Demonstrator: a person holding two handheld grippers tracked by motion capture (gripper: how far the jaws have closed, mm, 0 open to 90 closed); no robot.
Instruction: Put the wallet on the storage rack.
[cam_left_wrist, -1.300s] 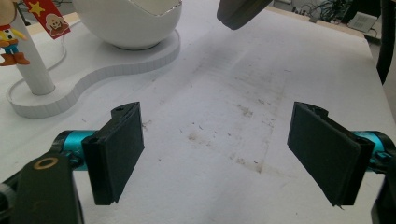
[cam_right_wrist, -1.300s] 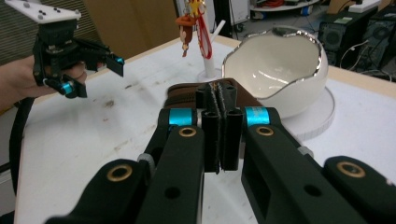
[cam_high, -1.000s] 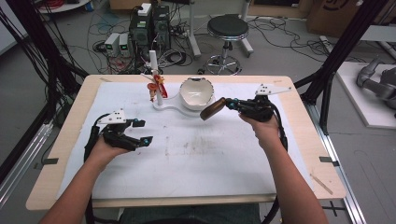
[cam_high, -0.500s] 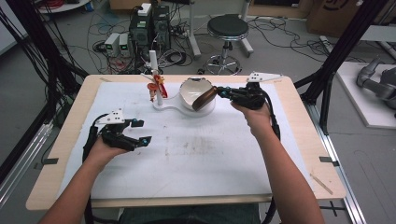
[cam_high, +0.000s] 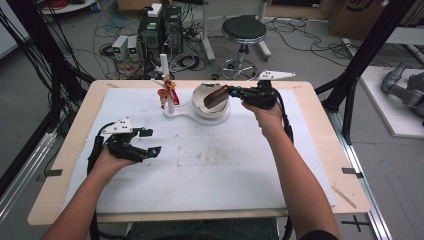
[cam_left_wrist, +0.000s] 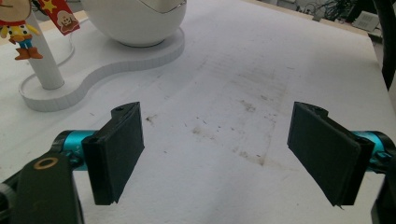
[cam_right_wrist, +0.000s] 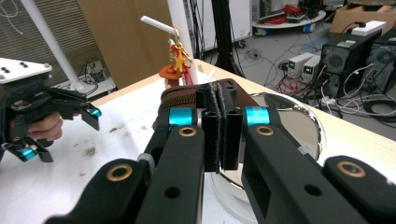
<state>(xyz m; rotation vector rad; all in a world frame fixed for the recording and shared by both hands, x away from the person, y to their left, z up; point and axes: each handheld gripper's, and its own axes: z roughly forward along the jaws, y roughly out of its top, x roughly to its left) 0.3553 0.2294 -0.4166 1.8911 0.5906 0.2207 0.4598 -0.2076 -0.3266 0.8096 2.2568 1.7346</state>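
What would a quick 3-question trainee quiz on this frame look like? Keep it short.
1. True or false: the left gripper is shut on the brown pouch.
2. Where is the brown pouch right now?
A. flat on the white mat
B. held over the white bowl
C. hanging on the white post
3. Fill in: the figure keychain hangs from the white ____.

Key
1. False. In the left gripper view its jaws stand wide apart with nothing between them; the right gripper holds the pouch.
2. B
3. post, which shares a white base with the bowl.
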